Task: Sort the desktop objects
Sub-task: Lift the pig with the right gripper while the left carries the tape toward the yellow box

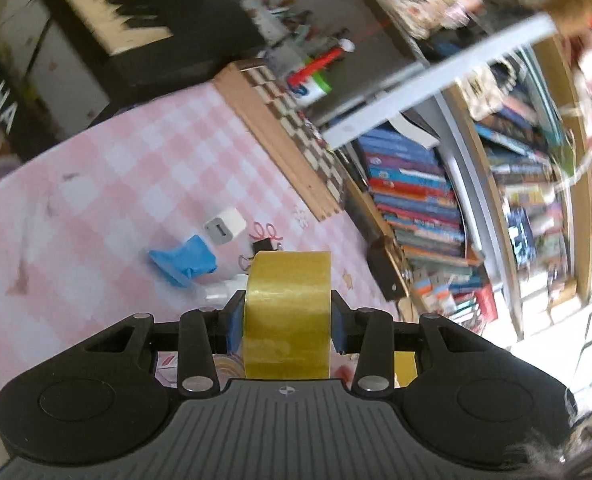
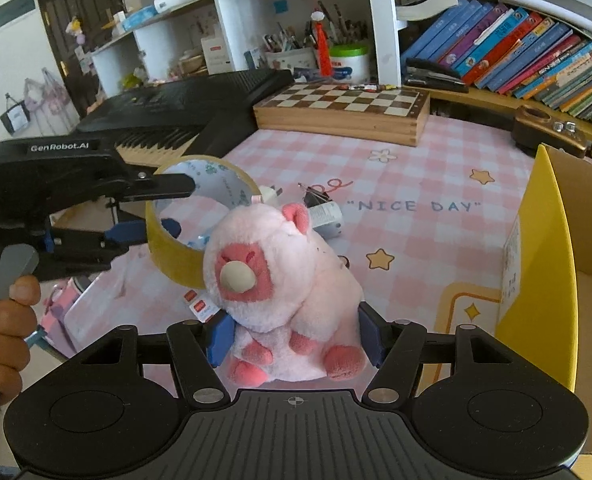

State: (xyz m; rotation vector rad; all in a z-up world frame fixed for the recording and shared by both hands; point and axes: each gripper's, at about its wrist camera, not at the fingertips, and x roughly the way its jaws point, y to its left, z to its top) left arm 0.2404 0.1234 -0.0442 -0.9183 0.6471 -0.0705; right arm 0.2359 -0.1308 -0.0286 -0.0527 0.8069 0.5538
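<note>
Left gripper [image 1: 286, 312] clamped a yellow tape roll [image 1: 287, 312] above the pink checked cloth [image 1: 136, 168], only the right view showed the right gripper [image 2: 294, 338] squeezing a pink plush pig [image 2: 284, 292] beside a cardboard box [image 2: 552, 264], shelves blurred in the left view.

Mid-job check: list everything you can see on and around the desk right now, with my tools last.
tape roll: 1, yellow-brown, held off the desk in the left tool
plush pig: 1, pink, held in the right tool
charger plug: 1, white, on the checked cloth
blue wrapper: 1, blue, beside the charger plug
binder clip: 1, black, mid-cloth
chessboard box: 1, wooden, back of the desk
keyboard: 1, black, back left
cardboard box: 1, yellow outside, right edge
books: many, mixed colours, shelf at right
stapler: 1, black, under the books
left tool: shut on the tape roll
right tool: shut on the plush pig
</note>
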